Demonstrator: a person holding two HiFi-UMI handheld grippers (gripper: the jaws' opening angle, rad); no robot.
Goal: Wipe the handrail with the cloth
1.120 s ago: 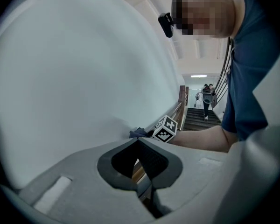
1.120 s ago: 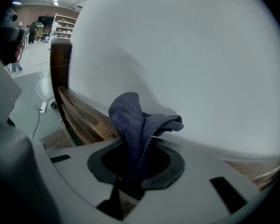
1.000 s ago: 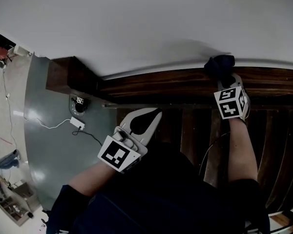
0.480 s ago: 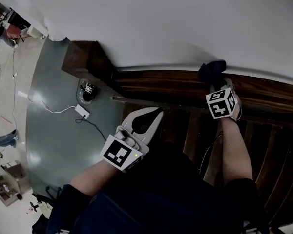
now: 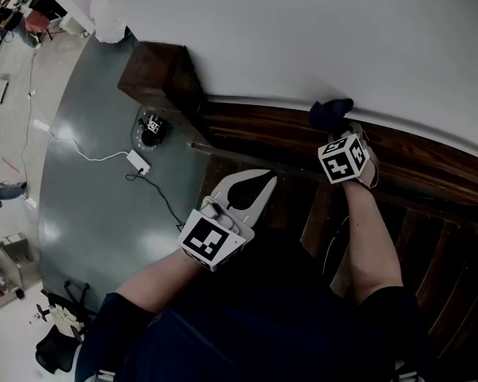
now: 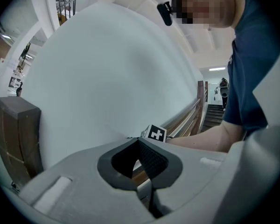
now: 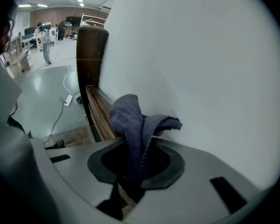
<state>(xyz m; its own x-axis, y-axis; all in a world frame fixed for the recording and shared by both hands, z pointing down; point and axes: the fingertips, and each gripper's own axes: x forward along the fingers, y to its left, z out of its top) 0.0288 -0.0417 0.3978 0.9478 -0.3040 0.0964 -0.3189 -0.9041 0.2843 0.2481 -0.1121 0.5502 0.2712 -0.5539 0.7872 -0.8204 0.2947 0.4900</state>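
Cloth [image 7: 129, 121], dark blue, is pinched between the jaws of the right gripper [image 7: 136, 162]: the lower part runs down through the jaw opening, and the upper part bunches above the jaw tips and flops toward the white wall [image 7: 210, 69]. In the head view the cloth [image 5: 328, 113] sits on top of the dark wooden handrail [image 5: 430, 156], pressed there by the right gripper [image 5: 340, 136], whose marker cube [image 5: 342, 158] faces up. The rail runs along the foot of the wall [image 5: 303, 30]. In the right gripper view the handrail [image 7: 99, 112] runs away from the jaws to a dark newel post [image 7: 90, 55]. The left gripper [image 6: 140, 146] has its jaws closed tip to tip with nothing between them, only the teardrop gap between the pads. In the head view the left gripper [image 5: 253, 189] is held off the rail, below it, in front of the balusters [image 5: 319, 217] and over the person's dark clothing, well apart from the cloth. The left gripper view shows the right gripper's cube [image 6: 156, 134] just past the left jaw tips, with the handrail [image 6: 186, 118] behind it. The newel post [image 5: 155, 74] stands at the rail's left end. Beyond it is grey-green floor [image 5: 88, 205] with a white power strip [image 5: 138, 162] and its cable.
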